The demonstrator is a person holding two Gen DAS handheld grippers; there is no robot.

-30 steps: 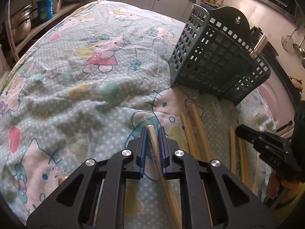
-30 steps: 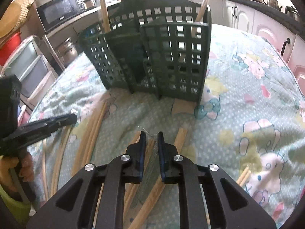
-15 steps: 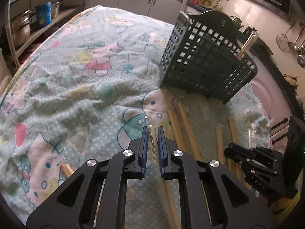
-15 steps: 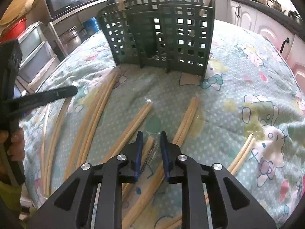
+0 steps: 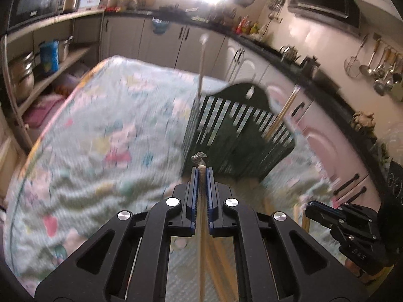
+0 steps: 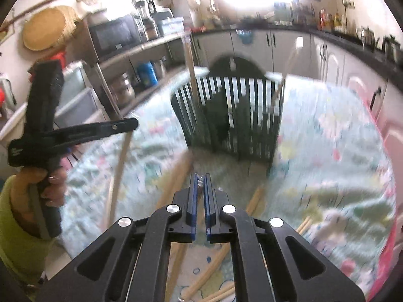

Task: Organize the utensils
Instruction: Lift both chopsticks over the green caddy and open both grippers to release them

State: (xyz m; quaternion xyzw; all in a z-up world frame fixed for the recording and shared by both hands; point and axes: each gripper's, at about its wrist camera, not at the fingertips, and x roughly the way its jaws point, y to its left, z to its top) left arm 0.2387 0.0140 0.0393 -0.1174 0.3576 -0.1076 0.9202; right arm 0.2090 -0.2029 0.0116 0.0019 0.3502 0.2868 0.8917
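Both grippers have come up off the cloth since the earlier frames, each carrying a wrapped chopstick pair; both views are motion-blurred. The left gripper (image 5: pixel 201 170) has clamped tight on its chopstick pair (image 5: pixel 201 226), the crinkled wrapper tip poking just past the pads. The right gripper (image 6: pixel 200 177) has just been closing, and its jaws now pinch the wrapped end of another pair (image 6: pixel 200 185), seemingly close to its tip. Seen from the right wrist, the left one's sticks hang down well clear of the tablecloth (image 6: pixel 327 151).

The lift probably serves to clear the rim of the green caddy (image 5: pixel 239 136), which stands upright at the far middle of the table, so each pair can drop in from above. It already has sticks standing in it: one (image 5: pixel 201 70) at its left corner, a pair (image 5: pixel 284 110) leaning at its right.

The sticks are pale bamboo, thin and long, in clear plastic sleeves. More loose pairs (image 6: pixel 216 259) lie scattered on the near cloth, so sorting looks far from finished.
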